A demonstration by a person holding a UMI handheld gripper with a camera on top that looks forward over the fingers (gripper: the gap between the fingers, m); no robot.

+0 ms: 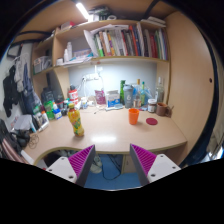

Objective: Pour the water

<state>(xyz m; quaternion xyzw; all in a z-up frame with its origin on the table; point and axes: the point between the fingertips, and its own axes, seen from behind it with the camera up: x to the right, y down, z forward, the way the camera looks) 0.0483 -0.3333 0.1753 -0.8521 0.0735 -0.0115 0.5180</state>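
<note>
Jaws stand wide and empty before smooth wooden desk (105, 135) bearing orange cup (134, 116).

A wooden desk (105, 135) sits beneath a shelf packed with books (125, 42), lit by a lamp (83, 11) overhead. Bottles and jars (135, 95) crowd the desk's back edge, and a red coaster (152, 121) lies near its right side.

Smooth light wooden desk (110, 132), glossy plastic bottle (75, 121), matt orange cup (134, 116).
</note>
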